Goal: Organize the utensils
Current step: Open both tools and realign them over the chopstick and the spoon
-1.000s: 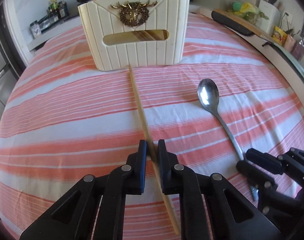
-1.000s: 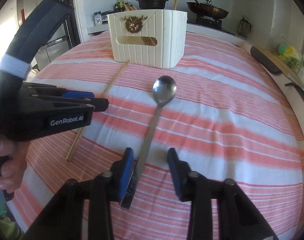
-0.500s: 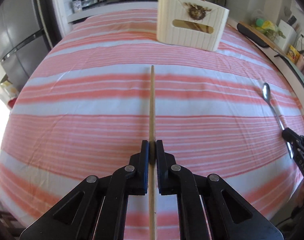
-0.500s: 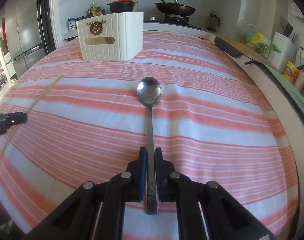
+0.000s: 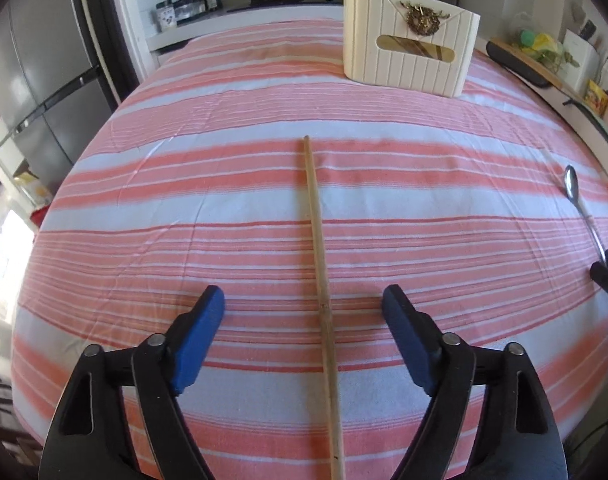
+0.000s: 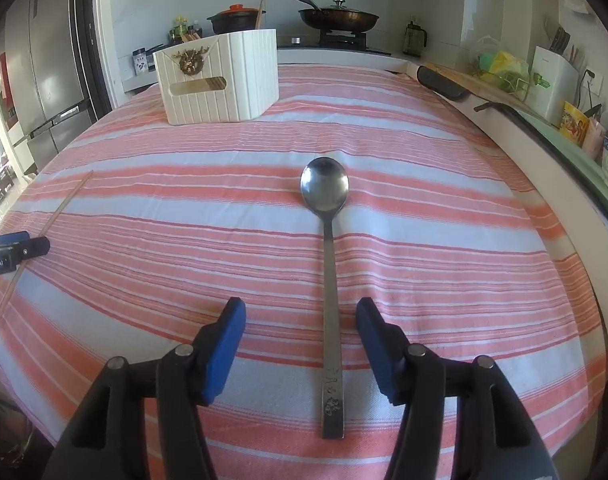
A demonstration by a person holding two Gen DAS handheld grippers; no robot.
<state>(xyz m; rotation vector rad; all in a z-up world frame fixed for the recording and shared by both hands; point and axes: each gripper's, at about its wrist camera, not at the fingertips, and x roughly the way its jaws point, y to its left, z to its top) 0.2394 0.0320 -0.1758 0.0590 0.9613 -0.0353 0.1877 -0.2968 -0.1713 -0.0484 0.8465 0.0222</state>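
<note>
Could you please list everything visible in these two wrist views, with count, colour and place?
Chopstick: one, light wood, flat on the cloth between the left jaws.
Spoon: one, steel, flat on the cloth between the right jaws.
Box: one, cream, far end of the table, chopsticks inside.
Cloth: one, pink and white stripes, covering the table.
Pots: two, dark, on the stove behind.
Fridge: one, grey, far left.
Left gripper: black, blue pads, opening, touching nothing.
Right gripper: same, opening.
</note>
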